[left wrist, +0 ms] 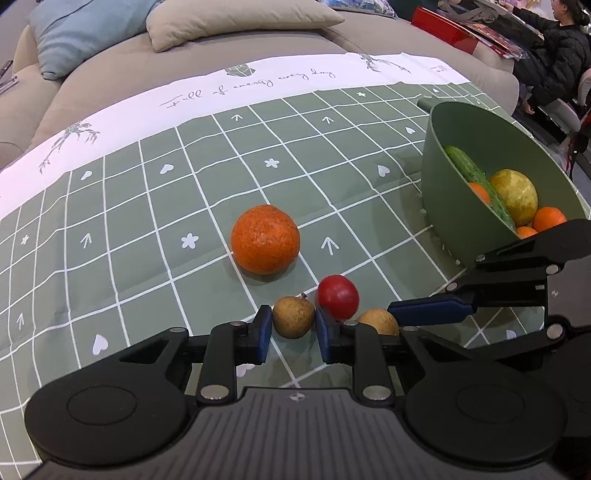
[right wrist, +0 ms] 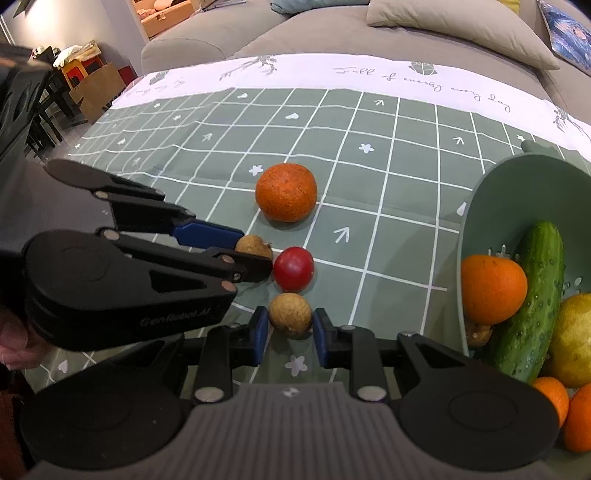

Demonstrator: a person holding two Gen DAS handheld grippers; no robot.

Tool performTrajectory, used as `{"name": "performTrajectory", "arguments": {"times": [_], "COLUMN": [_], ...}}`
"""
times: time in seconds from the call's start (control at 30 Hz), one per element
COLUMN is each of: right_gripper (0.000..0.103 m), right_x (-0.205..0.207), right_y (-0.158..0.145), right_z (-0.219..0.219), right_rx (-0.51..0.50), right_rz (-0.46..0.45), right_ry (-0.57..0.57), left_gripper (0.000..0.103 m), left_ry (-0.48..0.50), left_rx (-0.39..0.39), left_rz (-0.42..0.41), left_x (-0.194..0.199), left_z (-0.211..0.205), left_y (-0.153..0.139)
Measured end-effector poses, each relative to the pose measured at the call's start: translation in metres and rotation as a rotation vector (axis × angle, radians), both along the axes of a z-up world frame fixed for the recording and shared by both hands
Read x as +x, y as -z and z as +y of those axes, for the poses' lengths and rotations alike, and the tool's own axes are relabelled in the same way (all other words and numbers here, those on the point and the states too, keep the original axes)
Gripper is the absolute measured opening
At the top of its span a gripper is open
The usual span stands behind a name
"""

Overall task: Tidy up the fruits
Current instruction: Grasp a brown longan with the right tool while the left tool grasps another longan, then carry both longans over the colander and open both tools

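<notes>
On the green checked cloth lie a large orange (left wrist: 265, 239) (right wrist: 286, 192), a small red fruit (left wrist: 338, 296) (right wrist: 294, 268) and two small brown fruits. My left gripper (left wrist: 293, 334) is shut on one brown fruit (left wrist: 293, 317) (right wrist: 254, 246), pads touching both sides. My right gripper (right wrist: 290, 334) straddles the other brown fruit (right wrist: 290, 314) (left wrist: 377, 321), its jaws close around it with small gaps. A green colander (left wrist: 476, 218) (right wrist: 491, 195) at the right holds a cucumber (right wrist: 532, 299), a yellow fruit (left wrist: 513, 197) and several oranges.
A grey sofa with cushions (left wrist: 236, 18) lies behind the cloth. A person in black (left wrist: 561, 51) sits far right. Chairs and boxes (right wrist: 88, 85) stand beyond the cloth's left edge.
</notes>
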State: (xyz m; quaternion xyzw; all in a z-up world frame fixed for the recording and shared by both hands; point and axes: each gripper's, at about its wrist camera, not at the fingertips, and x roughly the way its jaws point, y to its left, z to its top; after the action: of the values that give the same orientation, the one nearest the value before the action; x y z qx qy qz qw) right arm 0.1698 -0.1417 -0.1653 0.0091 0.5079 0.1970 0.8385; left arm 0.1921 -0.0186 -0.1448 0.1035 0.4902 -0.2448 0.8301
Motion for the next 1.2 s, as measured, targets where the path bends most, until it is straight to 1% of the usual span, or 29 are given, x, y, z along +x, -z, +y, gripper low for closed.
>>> {"name": "performTrajectory", "arguments": {"times": [0.27,0.37,0.43,0.6,0.9,1.03,1.2], "right_gripper": [0.022,0.022,0.022,0.022,0.022,0.022,0.022], "right_x": [-0.018,-0.028,-0.035,-0.051,-0.072,-0.074,-0.068], "right_y": [-0.024,-0.037,-0.045,-0.064,-0.082,-0.085,-0.09], "right_z": [-0.005,-0.01,-0.015,-0.035,-0.083,-0.107,-0.133], "right_rx": [0.009,0.013,0.015,0.017,0.012,0.013,0.002], "right_rz": [-0.048,-0.075,-0.093,-0.132,-0.179,-0.185,-0.198], "right_ry": [-0.027,-0.028,-0.02,0.026,0.142,0.2,0.252], "left_gripper": [0.028,0.028,0.028,0.028,0.028,0.028,0.028], "left_ry": [-0.071,-0.101,-0.107,-0.109,-0.022,0.043,0.104], "left_rx": [-0.041,-0.034,-0.04,-0.085,-0.098,-0.085,-0.069], "left_rz": [-0.011,-0.023,-0.037,-0.053,-0.123,-0.154,-0.166], "left_x": [-0.022,-0.033,-0.041,-0.054,-0.066,-0.065,-0.056], "left_z": [0.012,0.013,0.012,0.006,-0.037,-0.063,-0.092], "left_y": [-0.027,-0.039,-0.047,-0.064,-0.088,-0.093,-0.093]}}
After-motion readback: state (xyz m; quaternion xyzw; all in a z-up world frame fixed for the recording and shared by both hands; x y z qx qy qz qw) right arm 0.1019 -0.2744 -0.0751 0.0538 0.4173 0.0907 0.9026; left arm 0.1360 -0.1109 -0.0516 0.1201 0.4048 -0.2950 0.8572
